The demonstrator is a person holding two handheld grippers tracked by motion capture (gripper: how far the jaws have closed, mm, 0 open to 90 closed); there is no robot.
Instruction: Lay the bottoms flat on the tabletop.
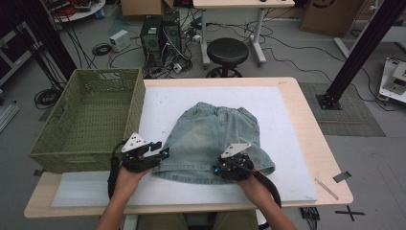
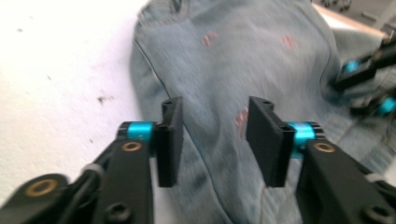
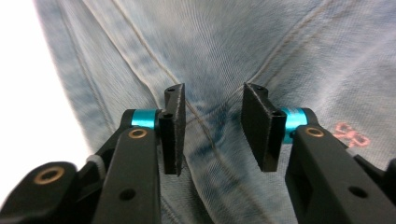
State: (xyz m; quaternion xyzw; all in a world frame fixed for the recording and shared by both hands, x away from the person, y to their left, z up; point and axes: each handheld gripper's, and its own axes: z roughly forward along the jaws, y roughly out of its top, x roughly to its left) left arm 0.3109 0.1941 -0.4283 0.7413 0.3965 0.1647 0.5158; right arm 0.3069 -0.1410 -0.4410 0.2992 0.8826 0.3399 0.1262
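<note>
A: Step in hand? Denim shorts [image 1: 214,139] lie flat on the white mat at centre frame of the table [image 1: 313,143], waistband toward the top, woven basket [image 1: 91,120] at left.

B: Looks like a fold is being set up. Both hems need pinching next.

A: Hands?

B: Left gripper [image 1: 158,152] sits at the lower-left hem, right gripper [image 1: 229,165] on the lower-right leg. Both sets of fingers [image 2: 169,140] stand part open over cloth, gripping nothing.
</note>
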